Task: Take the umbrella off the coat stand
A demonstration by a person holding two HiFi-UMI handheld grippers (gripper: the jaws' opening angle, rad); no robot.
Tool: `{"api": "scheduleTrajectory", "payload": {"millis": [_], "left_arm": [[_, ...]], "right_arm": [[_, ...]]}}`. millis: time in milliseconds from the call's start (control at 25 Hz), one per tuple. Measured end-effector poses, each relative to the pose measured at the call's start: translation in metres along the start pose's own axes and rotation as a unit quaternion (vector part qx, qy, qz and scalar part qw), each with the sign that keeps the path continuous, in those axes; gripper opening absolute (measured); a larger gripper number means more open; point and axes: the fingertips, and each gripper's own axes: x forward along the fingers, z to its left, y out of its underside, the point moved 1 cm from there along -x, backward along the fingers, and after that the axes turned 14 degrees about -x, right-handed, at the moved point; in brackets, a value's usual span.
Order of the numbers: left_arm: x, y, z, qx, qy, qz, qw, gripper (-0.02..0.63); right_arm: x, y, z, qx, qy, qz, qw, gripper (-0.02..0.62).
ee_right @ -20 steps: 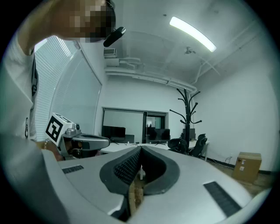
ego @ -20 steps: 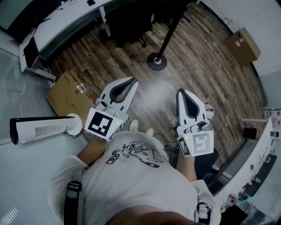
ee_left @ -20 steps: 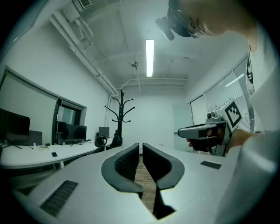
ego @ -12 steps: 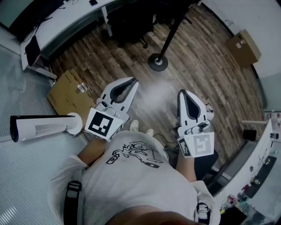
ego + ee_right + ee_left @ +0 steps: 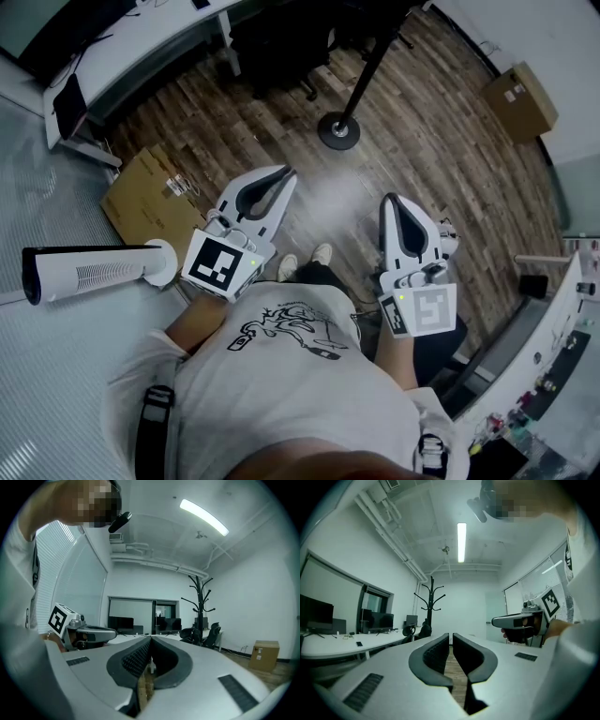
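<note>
Though near chairs [image 5: 272, 47], coat stand [image 5: 359, 82] upright.

Coat stand [image 5: 364, 70]: black, upright, with a thin pole on a round dark base [image 5: 337, 131] on the wood floor [image 5: 441, 141], near a desk [image 5: 141, 47] and office chairs. Both gripper views show its top [image 5: 431, 597] [image 5: 200, 604] with upturned curved hooks at several levels. Too small to tell whether anything hangs there.
</note>
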Motion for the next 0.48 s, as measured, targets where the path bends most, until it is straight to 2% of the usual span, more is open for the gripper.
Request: {"api": "scheduleTrajectory", "payload": {"millis": [240,480], "left_arm": [[0.017,0.004,0.003,-0.001,-0.011,0.016,0.9998,0.041],[0.049,0.006,0.011,0.001,-0.004,0.005,1.0000,0.043]], "right_arm": [[0.007,0.008,-0.015,0.004,0.003,-0.003,1.000,0.009],[0.028,0.018,-0.041,0.006,-0.001,-0.006,1.000,0.009]]}}
